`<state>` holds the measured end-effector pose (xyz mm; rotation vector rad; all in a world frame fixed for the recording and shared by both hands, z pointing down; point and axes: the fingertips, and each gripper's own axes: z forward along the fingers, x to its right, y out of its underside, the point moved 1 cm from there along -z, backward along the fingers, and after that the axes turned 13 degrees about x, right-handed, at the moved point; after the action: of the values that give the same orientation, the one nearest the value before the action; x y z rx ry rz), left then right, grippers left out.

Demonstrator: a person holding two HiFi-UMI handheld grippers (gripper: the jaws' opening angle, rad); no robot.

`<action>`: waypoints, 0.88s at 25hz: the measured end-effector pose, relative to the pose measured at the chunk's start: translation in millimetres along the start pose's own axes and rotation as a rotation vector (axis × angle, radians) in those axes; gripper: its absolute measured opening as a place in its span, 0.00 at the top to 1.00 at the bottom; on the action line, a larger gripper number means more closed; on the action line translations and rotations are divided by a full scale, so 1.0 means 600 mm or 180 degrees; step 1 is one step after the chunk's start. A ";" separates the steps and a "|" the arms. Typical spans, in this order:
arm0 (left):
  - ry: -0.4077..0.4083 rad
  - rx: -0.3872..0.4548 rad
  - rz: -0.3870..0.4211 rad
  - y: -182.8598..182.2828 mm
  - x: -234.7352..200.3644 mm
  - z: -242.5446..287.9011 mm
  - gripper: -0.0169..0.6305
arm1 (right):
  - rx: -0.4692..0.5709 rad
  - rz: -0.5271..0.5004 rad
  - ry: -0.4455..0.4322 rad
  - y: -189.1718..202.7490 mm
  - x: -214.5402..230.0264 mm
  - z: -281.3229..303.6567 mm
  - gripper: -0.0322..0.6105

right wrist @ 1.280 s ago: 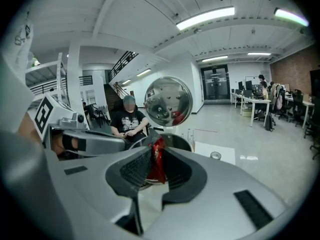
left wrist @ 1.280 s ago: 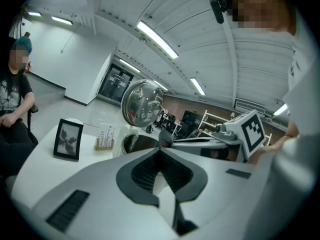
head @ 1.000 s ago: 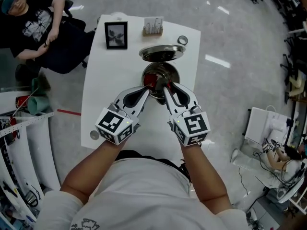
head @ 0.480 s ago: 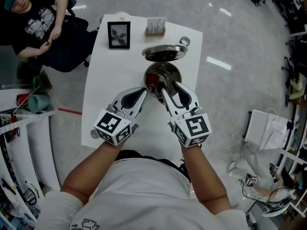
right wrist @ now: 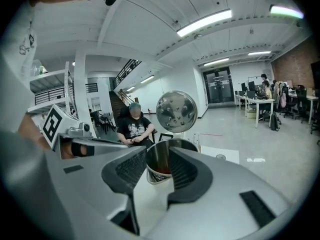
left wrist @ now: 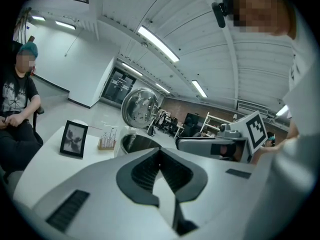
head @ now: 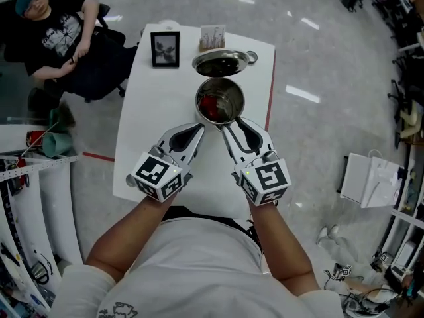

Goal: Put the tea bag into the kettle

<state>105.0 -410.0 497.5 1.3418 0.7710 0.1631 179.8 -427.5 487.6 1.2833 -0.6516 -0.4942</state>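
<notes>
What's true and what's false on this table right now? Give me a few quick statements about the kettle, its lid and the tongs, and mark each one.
1. The kettle is open, with its lid off. True.
2. The lid sits between the kettle and the person holding the tongs. False: it is on the kettle's far side, near the table's far edge.
3. The right tongs are apart with nothing between them. True.
4. The left tongs are clamped on a tea bag. False: they are closed together and hold nothing.
5. A red item lies inside the kettle. True.
</notes>
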 end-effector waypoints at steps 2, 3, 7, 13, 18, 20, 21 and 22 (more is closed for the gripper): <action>0.0014 0.0015 0.0043 -0.004 0.017 -0.010 0.96 | 0.0064 -0.0002 0.0014 -0.009 -0.008 -0.018 0.73; 0.0018 0.0024 0.0059 -0.005 0.026 -0.015 0.96 | 0.0107 -0.0002 0.0023 -0.014 -0.012 -0.028 0.73; 0.0025 0.0083 0.0098 -0.009 0.061 -0.035 0.96 | 0.0235 -0.0072 0.0034 -0.033 -0.029 -0.072 0.85; 0.0040 0.0156 0.0148 -0.004 0.129 -0.077 0.96 | 0.0282 -0.0019 -0.0065 -0.029 -0.070 -0.143 0.93; 0.0006 0.0250 0.0170 -0.007 0.183 -0.115 0.96 | 0.0369 -0.0069 -0.0201 -0.036 -0.109 -0.199 0.93; -0.0037 0.0279 0.0176 -0.003 0.200 -0.129 0.96 | 0.0428 -0.0111 -0.0275 -0.038 -0.122 -0.221 0.93; -0.0060 0.0289 0.0179 0.000 0.206 -0.135 0.96 | 0.0448 -0.0115 -0.0306 -0.037 -0.127 -0.230 0.93; -0.0077 0.0296 0.0185 0.001 0.211 -0.142 0.96 | 0.0461 -0.0115 -0.0331 -0.036 -0.132 -0.238 0.93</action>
<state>150.4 -274.1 444.5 1.4528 0.7268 0.1583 221.2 -278.2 432.2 1.4148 -0.7634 -0.5542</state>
